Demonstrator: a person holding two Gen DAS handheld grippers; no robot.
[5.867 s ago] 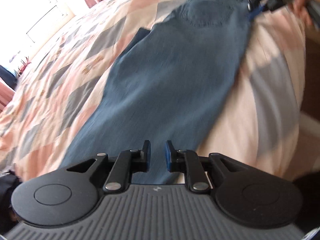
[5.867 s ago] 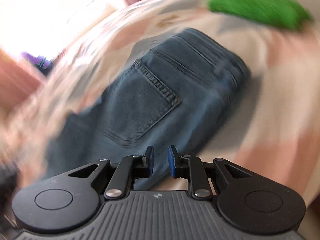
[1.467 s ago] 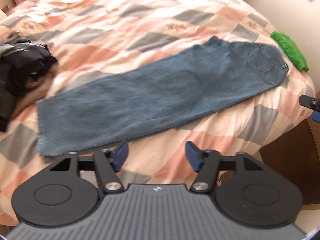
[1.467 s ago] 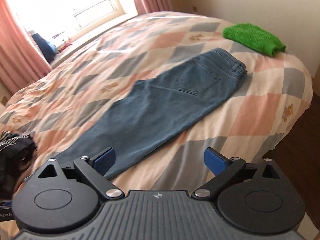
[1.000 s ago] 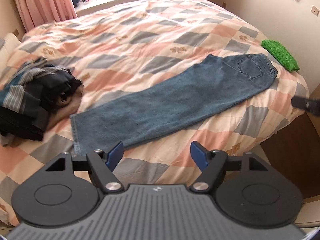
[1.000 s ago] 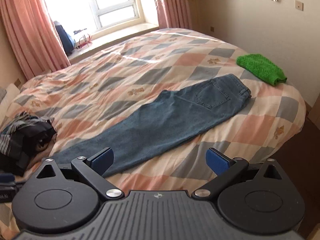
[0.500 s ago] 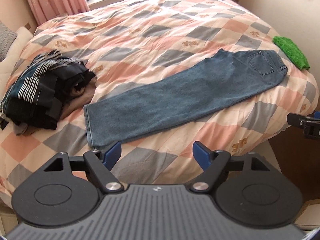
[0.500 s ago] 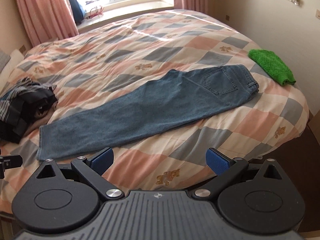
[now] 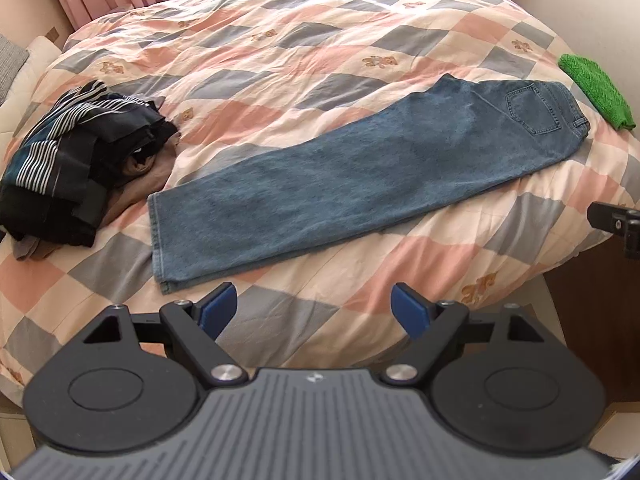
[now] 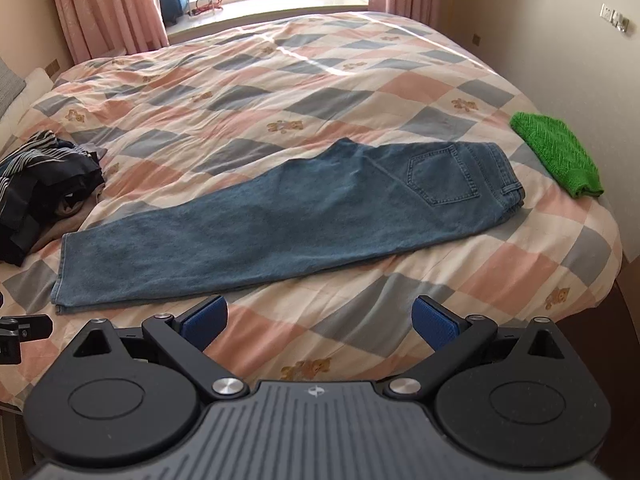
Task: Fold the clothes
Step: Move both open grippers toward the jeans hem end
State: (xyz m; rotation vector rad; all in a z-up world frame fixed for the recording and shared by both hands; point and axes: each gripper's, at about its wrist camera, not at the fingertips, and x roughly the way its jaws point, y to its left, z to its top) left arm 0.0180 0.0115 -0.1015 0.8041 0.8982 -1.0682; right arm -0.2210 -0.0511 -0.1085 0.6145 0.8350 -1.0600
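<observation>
Blue jeans (image 9: 360, 176) (image 10: 280, 216) lie flat on the bed, folded lengthwise with one leg over the other, hems at the left and waistband with a back pocket at the right. My left gripper (image 9: 314, 308) hovers open over the near edge of the bed, just below the hem end, holding nothing. My right gripper (image 10: 318, 318) is also open and empty, back from the jeans' middle. Part of the right gripper (image 9: 616, 226) shows at the right edge of the left wrist view, and part of the left gripper (image 10: 16, 334) at the left edge of the right wrist view.
A checked pink, grey and cream quilt (image 9: 320, 40) (image 10: 280, 80) covers the bed. A heap of dark and striped clothes (image 9: 76, 160) (image 10: 36, 196) lies left of the hems. A folded green garment (image 9: 596, 90) (image 10: 558, 158) sits beyond the waistband. Pink curtains (image 10: 104, 8) and a window stand behind.
Both grippers have pulled back from the jeans and opened wide, so the whole garment and bed now show. In the last half second the views barely shifted.
</observation>
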